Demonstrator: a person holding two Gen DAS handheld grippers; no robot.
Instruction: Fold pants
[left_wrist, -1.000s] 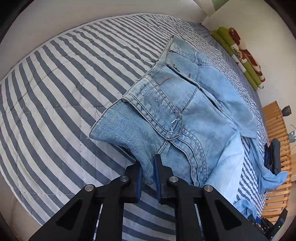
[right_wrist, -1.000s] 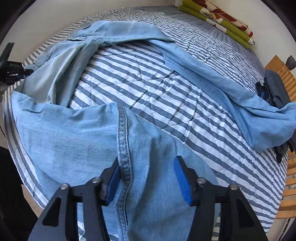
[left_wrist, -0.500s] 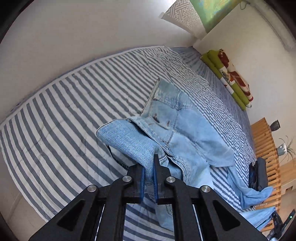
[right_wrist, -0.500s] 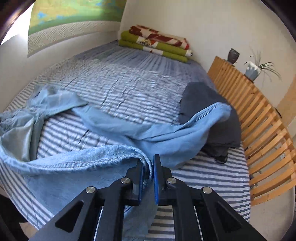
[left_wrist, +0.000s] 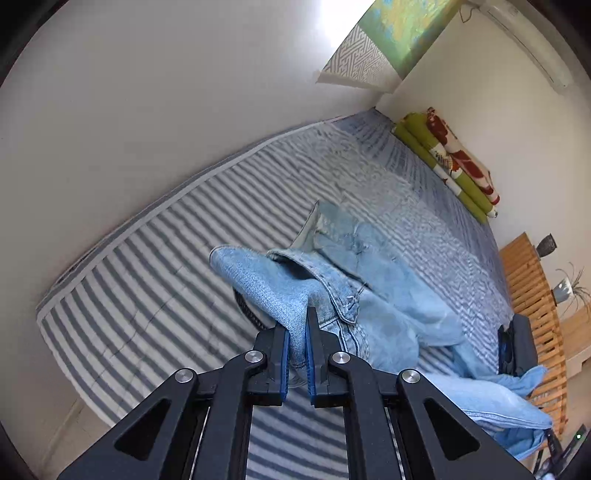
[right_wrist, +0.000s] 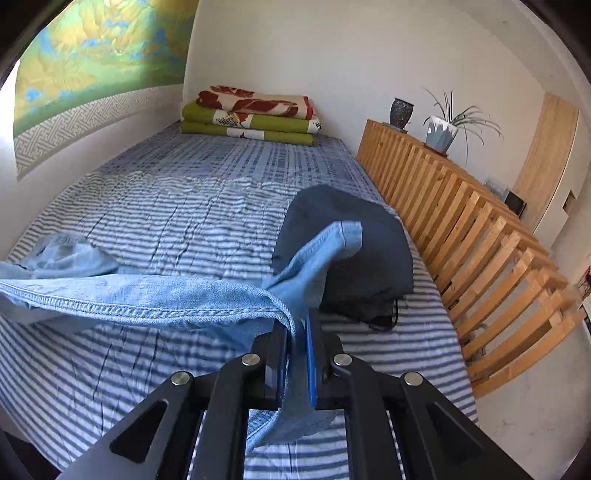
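Blue and white stripes cover the bed (right_wrist: 184, 206), which sits by a white wall. Light blue jeans (left_wrist: 373, 295) lie across the bed, partly lifted off it. The left gripper (left_wrist: 297, 350) has its jaws pinched tight on the top part of the jeans, near the waistband. The right gripper (right_wrist: 295, 354) has its jaws pinched tight on a jeans leg by its seam. One leg end rests on a dark cloth (right_wrist: 354, 236) beside a wooden rail (right_wrist: 480, 236). Folded blankets (right_wrist: 251, 116) sit at the far end.
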